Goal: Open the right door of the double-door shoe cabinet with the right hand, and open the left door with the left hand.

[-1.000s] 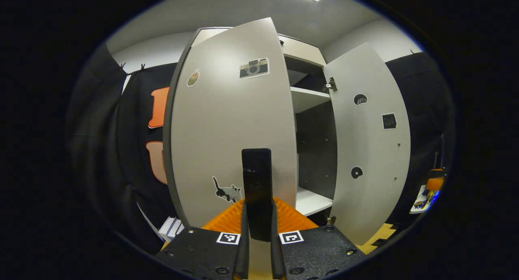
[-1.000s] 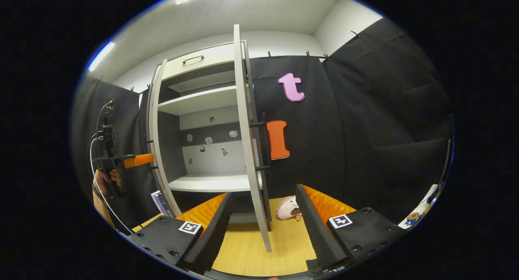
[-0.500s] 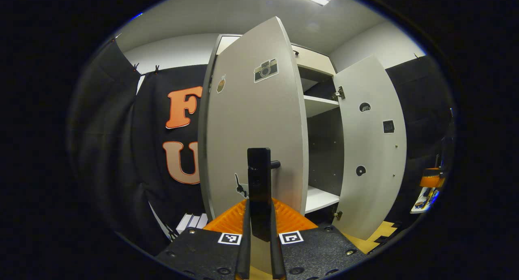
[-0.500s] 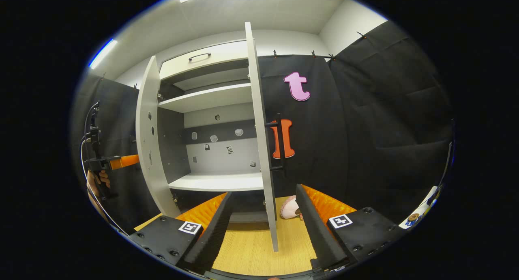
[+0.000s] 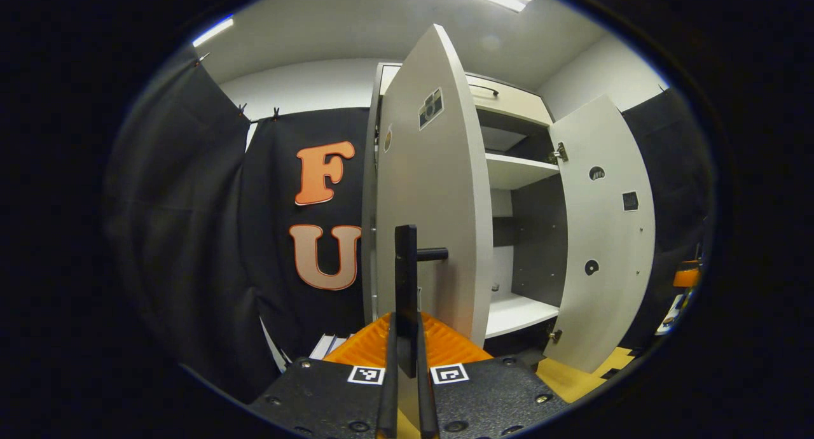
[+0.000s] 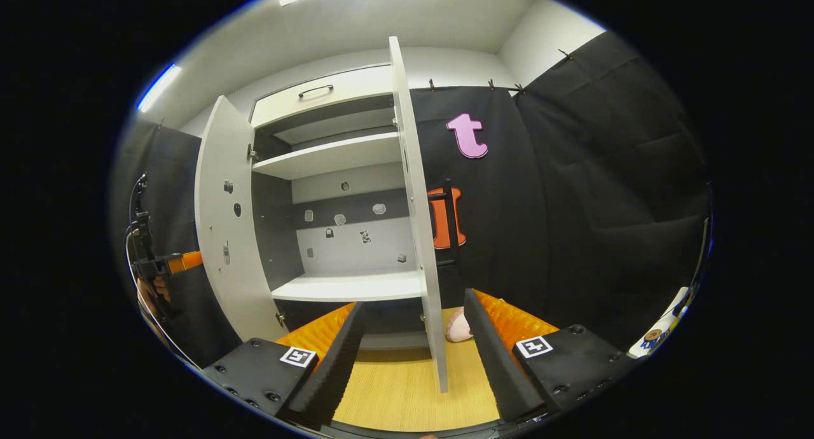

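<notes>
The grey shoe cabinet (image 6: 343,286) stands with both doors swung out, its shelves bare. In the left gripper view my left gripper (image 5: 405,319) is shut on the black bar handle (image 5: 405,261) of the left door (image 5: 432,191), which I see nearly edge-on. The right door (image 5: 609,235) stands wide open beyond it. In the right gripper view my right gripper (image 6: 413,302) is open, and the right door (image 6: 420,222) shows edge-on between its fingers without touching them. The left door (image 6: 222,229) is at the left there, with the left gripper (image 6: 172,263) and its hand behind it.
A plush toy (image 6: 456,327) lies on the wooden floor (image 6: 394,394) beside the right door's foot. White flat items (image 5: 327,347) lean low by the cabinet's left side. A closed drawer (image 6: 318,94) tops the cabinet. Black cloth walls close in on both sides.
The left door has swung farther out with my left gripper shut on its handle. The right door has opened slightly more. My right gripper stays open.
</notes>
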Demonstrator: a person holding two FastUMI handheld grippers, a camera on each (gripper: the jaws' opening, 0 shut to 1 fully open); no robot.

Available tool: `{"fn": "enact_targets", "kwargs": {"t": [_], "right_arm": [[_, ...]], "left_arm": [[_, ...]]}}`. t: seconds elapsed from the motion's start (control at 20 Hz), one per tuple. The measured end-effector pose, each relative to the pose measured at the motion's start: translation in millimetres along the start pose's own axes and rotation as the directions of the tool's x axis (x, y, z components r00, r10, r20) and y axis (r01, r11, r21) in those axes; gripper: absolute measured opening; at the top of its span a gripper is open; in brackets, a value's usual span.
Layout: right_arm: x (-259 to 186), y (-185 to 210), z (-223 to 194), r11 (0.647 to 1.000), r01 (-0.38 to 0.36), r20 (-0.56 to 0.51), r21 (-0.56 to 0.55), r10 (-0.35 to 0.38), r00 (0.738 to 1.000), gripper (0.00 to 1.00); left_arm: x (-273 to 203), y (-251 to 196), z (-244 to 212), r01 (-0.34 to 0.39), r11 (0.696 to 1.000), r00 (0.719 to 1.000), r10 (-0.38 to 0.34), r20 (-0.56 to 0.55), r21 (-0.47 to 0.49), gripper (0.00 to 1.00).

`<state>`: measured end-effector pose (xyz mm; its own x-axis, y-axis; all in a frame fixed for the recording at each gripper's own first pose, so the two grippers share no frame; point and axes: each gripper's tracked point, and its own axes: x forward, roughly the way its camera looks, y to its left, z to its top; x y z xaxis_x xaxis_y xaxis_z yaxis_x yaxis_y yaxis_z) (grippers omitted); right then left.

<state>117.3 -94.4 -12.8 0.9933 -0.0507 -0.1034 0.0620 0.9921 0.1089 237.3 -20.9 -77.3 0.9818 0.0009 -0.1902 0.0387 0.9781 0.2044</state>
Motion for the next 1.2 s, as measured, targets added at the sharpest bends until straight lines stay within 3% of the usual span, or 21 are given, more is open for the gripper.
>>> {"fn": "enact_targets", "kwargs": {"t": [0.1, 0.15, 0.25, 0.5, 0.55, 0.65, 0.7, 0.75, 0.8, 0.9, 0.95, 1.1, 1.2], "right_arm": [[1, -1, 0, 1.0, 0.003, 0.006, -0.004, -0.003, 1.0, 0.98], [2, -1, 0, 1.0, 0.003, 0.005, -0.005, -0.003, 1.0, 0.98], [2, 0, -1, 1.0, -0.001, -0.001, -0.005, 0.001, 1.0, 0.98], [6, 4, -4, 1.0, -0.02, -0.01, -0.001, 0.02, 1.0, 0.98], [7, 4, -4, 1.0, -0.023, -0.012, -0.006, 0.023, 1.0, 0.88], [10, 4, -4, 0.999, -0.032, -0.018, -0.016, 0.032, 0.999, 0.88], [11, 4, -5, 0.999, -0.039, -0.023, -0.02, 0.038, 0.999, 0.98], [12, 4, -5, 0.999, -0.047, -0.027, -0.022, 0.046, 0.999, 0.98], [14, 3, -5, 0.998, -0.052, -0.03, -0.023, 0.051, 0.998, 0.89], [17, -1, -5, 0.998, -0.051, -0.034, -0.029, 0.05, 0.998, 0.88], [19, -3, -4, 0.998, -0.052, -0.033, -0.035, 0.051, 0.998, 0.99], [24, -7, -4, 0.997, -0.059, -0.033, -0.047, 0.058, 0.998, 0.99], [26, -9, -3, 0.997, -0.066, -0.03, -0.051, 0.064, 0.997, 0.99]], "left_arm": [[1, 11, 0, -0.039, 0.999, 0.999, 0.039, 0.006, 0.021, 0.1], [2, 16, 0, -0.058, 0.998, 0.998, 0.057, 0.006, 0.033, 0.13], [2, 33, 0, -0.096, 0.994, 0.995, 0.095, 0.01, 0.058, 0.06], [1, 28, -8, -0.054, 0.998, 0.998, 0.055, -0.01, 0.019, 0.0], [-2, 31, -9, -0.061, 0.998, 0.998, 0.061, -0.017, 0.023, 0.02], [-6, 34, -8, -0.081, 0.997, 0.997, 0.081, -0.012, 0.019, 0.04], [-9, 34, -8, -0.089, 0.996, 0.996, 0.09, -0.012, 0.016, 0.05], [-12, 33, -6, -0.099, 0.995, 0.995, 0.099, -0.008, 0.019, 0.08], [-16, 35, -3, -0.112, 0.993, 0.994, 0.112, -0.001, 0.026, 0.08], [-22, 38, 3, -0.142, 0.989, 0.99, 0.141, 0.018, 0.045, 0.08], [-25, 33, 9, -0.139, 0.989, 0.99, 0.138, 0.033, 0.046, 0.07], [-25, 7, 14, -0.091, 0.996, 0.994, 0.089, 0.06, 0.026, 0.0], [-22, -13, 15, -0.044, 0.999, 0.997, 0.045, 0.069, -0.006, 0.02]]}}
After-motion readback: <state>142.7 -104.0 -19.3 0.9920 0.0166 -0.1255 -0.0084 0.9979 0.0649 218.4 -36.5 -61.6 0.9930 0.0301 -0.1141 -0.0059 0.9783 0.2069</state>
